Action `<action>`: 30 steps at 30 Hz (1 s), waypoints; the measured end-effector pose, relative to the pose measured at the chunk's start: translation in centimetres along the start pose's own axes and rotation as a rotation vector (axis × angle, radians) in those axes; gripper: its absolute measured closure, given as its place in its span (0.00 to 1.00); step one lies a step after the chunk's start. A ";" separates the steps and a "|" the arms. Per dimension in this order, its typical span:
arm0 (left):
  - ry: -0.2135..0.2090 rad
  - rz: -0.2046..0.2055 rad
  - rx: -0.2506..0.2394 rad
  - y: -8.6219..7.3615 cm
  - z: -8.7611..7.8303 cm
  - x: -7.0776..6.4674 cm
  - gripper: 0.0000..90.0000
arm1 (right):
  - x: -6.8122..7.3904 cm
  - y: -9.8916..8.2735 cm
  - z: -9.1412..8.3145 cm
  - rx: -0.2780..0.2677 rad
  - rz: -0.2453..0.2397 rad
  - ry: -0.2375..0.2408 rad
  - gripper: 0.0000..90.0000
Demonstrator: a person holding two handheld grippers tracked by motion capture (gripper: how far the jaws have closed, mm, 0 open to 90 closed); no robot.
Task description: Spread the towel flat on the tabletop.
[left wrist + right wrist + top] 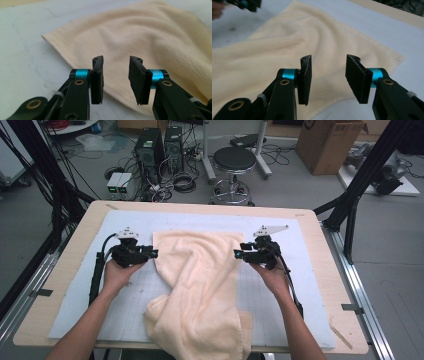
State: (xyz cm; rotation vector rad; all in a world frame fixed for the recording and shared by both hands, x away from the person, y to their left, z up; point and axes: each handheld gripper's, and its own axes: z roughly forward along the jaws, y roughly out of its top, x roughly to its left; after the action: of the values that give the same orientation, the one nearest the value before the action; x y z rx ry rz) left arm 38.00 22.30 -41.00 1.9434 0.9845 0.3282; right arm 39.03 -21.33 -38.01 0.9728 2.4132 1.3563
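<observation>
Two grippers: I am holding the left gripper (150, 253) at the towel's left edge and the right gripper (241, 254) at its right edge, both pointing inward over the mat (300, 250).
Towel: the towel (200, 285) is lying on the mat, far end spread flat with two corners showing, near end bunched and twisted, spilling over the table (65, 270) edge toward me.
Left jaws: standing parted, nothing between the pads; in the left gripper view the towel (130, 37) is lying just ahead and under them, its far corner off to the left.
Right jaws: likewise released and bare; in the right gripper view the towel (287, 50) is running under them, its corner off to the right, and the left gripper (244, 3) is showing across the cloth.
Step, as I am judging it: I am lining up to pinch the two side edges so the cloth can be pulled flat.
Doing it well: I am aiming to lower each lower pad to the mat and slide it under a single layer at the hem, not into the pile.
Matching: I am wanting both pinches level with each other, so the pull is running square.
Risk: I am guessing a grab near the twist is dragging the fold along; better to be working close to the far corners.
Check: I am watching for cloth seated between the pads before lifting.
</observation>
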 end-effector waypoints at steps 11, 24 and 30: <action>-0.133 0.118 0.060 -3.4 0.0 -4.2 0.72 | 4.8 -3.9 0.7 0.104 -0.110 0.106 0.66; -0.127 0.187 0.141 -3.0 2.4 -5.2 0.81 | 5.8 -6.2 2.9 0.209 -0.185 0.146 0.82; -0.128 0.188 0.135 -2.8 2.0 -5.1 0.95 | 5.7 -6.1 2.9 0.219 -0.191 0.167 0.97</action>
State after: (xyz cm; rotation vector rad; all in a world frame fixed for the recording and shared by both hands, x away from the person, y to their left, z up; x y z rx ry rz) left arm 34.45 18.03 -43.59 2.1574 0.7589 0.2448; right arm 33.33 -17.88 -43.85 0.6751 2.7441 1.1685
